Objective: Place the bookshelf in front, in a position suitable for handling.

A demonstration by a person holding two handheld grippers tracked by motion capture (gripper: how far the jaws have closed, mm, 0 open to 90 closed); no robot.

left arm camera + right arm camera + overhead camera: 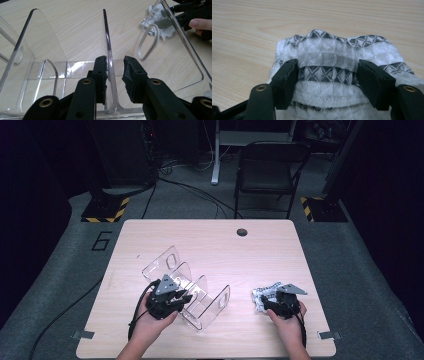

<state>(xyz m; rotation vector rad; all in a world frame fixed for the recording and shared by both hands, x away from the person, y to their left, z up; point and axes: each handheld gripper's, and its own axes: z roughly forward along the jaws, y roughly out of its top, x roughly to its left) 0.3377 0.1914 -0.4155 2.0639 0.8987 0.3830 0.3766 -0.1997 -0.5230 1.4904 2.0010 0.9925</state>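
Item 1, nearest edge: two hands entered from the bottom of the high view, each with a tool. The left hand [150, 322] and right hand [289, 322] rested over the near part of the worktop [210, 240].

Item 2, left tool [185, 297]: jaws stood either side of one upright divider [108, 50] of the clear rack [195, 290]. In the left gripper view the left pad lay against the divider; a narrow gap showed between the divider and the right pad. Jaws were fairly narrow, not clamped on the panel.

Item 3, rack: clear plastic, several upright panels with rounded corners and oval cut-outs, on a common base. It lay on the left-centre of the worktop, running diagonally from near centre to far left.

Item 4, right tool [267, 302]: jaws set wide around a bunched cloth [327, 72], both pads pressed into its sides, so the cloth was held.

Item 5, cloth [265, 295]: white waffle weave with dark patterned bands, crumpled, on the worktop's right near part, well apart from the rack.

Item 6, worktop far edge: a round hole [242, 231] near centre.

Item 7, beyond: a black chair [267, 170] on grey floor, cables, and striped stand bases [105, 210] to either side.
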